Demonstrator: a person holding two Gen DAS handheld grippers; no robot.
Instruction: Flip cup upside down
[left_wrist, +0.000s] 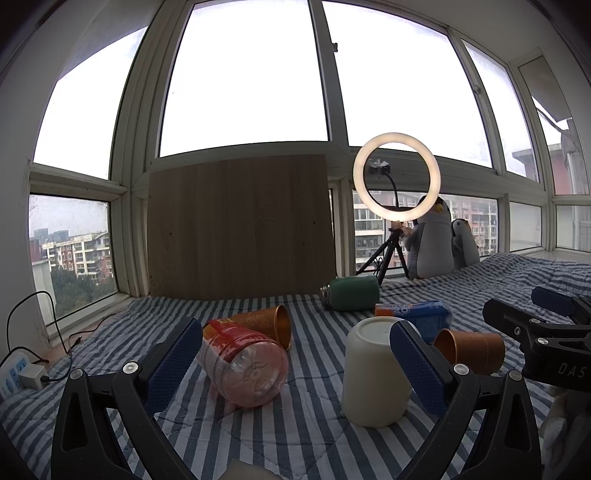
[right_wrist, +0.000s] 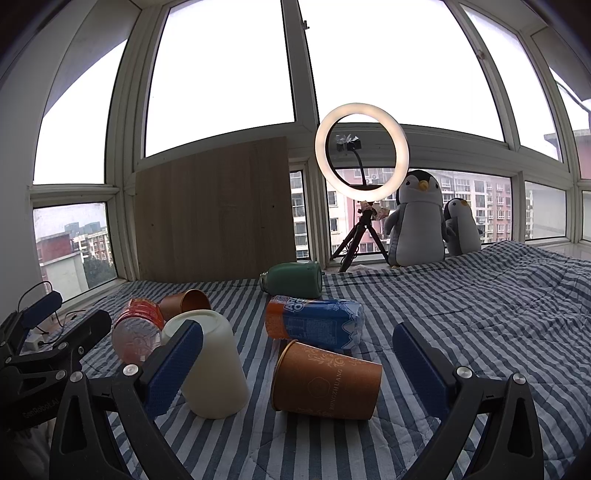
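Striped blue-white quilt (right_wrist: 461, 295): cream plastic cup (right_wrist: 210, 365) stands inverted; left gripper (left_wrist: 295, 365) and right gripper (right_wrist: 295, 369) jaws spread, holding nothing.

Cream plastic cup (left_wrist: 373, 373): right flank hidden behind a blue-padded gripper finger (left_wrist: 417, 369). Print on clear red-labelled bottle (right_wrist: 138, 326) too blurred to read. Right-wrist view: black left gripper (right_wrist: 55, 332) cut by frame edge.

The brown paper cup (right_wrist: 327, 384) lying on its side at 6 o'clock in the right wrist view carries "BONGZHUANG" in gold along its wall. The other gripper's black body (right_wrist: 33, 402) at 8 o'clock reads "GenRoboLAI", partly dim. In the left wrist view, the black gripper body (left_wrist: 561, 363) at 4 o'clock shows "DAS". The blue-orange packet (right_wrist: 314, 325) bears large letters I cannot read.
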